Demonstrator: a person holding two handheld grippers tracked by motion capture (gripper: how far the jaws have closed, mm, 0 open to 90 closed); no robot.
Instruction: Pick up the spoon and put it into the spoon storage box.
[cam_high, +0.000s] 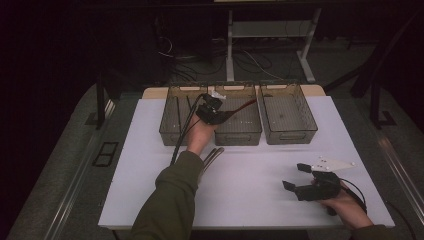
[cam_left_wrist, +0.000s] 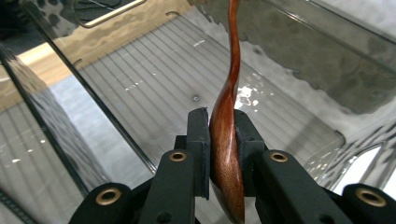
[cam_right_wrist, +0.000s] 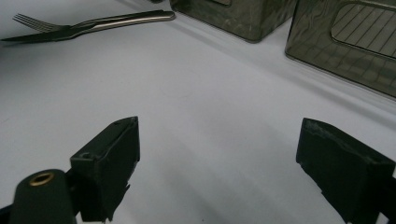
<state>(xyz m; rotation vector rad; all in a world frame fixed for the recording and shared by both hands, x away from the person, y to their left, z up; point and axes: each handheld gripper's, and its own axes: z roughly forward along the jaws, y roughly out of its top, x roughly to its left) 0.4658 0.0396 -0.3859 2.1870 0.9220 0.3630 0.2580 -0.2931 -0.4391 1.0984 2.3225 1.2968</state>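
My left gripper (cam_high: 220, 114) hovers over the middle smoky plastic bin (cam_high: 240, 136) at the back of the white table. It is shut on a reddish-brown wooden spoon (cam_high: 245, 106). In the left gripper view the jaws of the left gripper (cam_left_wrist: 223, 116) pinch the spoon's (cam_left_wrist: 231, 70) wide end, and its thin handle runs up and away above the bin's ribbed floor (cam_left_wrist: 154, 70). My right gripper (cam_high: 295, 176) rests low at the table's front right, open, with nothing between its jaws. In the right gripper view, bare white table lies between the jaws of the right gripper (cam_right_wrist: 217, 130).
Metal cutlery, a fork among it (cam_high: 212, 155) (cam_right_wrist: 93, 23), lies on the table beside the left forearm. A left bin (cam_high: 172, 120) and a right bin (cam_high: 290, 117) flank the middle one. The white table surface (cam_high: 250, 190) stretches between the two hands.
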